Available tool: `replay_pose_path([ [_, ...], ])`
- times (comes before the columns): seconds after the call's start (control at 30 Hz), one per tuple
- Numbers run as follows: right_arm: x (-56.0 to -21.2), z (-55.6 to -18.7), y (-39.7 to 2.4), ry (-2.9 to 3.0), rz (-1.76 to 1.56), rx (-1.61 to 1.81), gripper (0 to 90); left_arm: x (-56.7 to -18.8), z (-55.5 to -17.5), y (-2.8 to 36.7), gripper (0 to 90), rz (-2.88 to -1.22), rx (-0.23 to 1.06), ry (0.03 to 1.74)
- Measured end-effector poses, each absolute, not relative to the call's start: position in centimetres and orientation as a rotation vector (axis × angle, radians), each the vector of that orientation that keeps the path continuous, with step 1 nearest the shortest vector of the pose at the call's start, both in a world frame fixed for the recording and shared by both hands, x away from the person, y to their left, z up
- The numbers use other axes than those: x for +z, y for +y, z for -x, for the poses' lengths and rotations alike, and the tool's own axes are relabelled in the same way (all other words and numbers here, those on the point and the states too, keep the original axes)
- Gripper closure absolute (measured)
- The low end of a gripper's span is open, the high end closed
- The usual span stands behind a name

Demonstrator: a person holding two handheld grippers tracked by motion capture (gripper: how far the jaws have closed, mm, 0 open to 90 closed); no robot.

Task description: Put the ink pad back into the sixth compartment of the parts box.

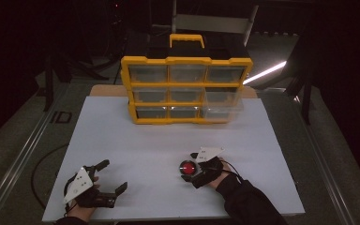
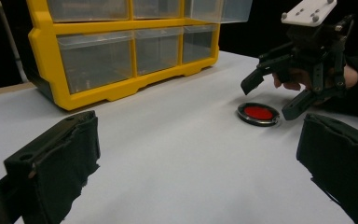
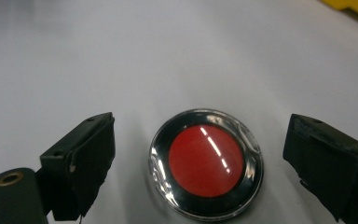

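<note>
Right gripper (image 1: pixel 193 168) poised over the red button (image 1: pixel 187 168), jaws apart on either side of it.

The button, red with a chrome rim, lies flat on the white table (image 1: pixel 168 140), near the person's edge and right of centre, well apart from the yellow organiser (image 1: pixel 186 89) standing at the far side. In the right gripper view the button (image 3: pixel 206 162) sits between the two black pads (image 3: pixel 81 158); a gap of bare table shows on each side, so neither pad touches it. The left gripper (image 1: pixel 108 177) rests near the table's near left corner, well apart from the button, jaws spread wide with nothing between them. One clear drawer (image 1: pixel 222 104) at the organiser's right end stands pulled out.
</note>
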State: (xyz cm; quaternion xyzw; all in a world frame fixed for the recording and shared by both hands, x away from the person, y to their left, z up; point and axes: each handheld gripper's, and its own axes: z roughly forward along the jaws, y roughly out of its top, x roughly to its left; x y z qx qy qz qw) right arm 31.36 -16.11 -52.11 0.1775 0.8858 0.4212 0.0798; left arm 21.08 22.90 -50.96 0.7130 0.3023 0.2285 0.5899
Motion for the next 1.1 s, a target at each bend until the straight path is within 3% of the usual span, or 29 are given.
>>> replay_pose_path([
  [0.23, -52.54, -31.64, -15.74, 2.681, -0.543, 1.195, 14.3, -50.98, -21.08, 22.88, 0.1, -1.658, 0.531, 0.706],
  [0.67, -52.6, -31.66, -15.45, 2.718, -0.582, 1.116, 29.4, -51.02, -21.09, 22.84, 0.1, -1.659, 0.53, 0.707],
  [1.1, -51.99, -31.8, -15.59, 2.752, -0.602, 1.105, 30.1, -51.03, -21.1, 22.82, 0.1, -1.659, 0.53, 0.706],
])
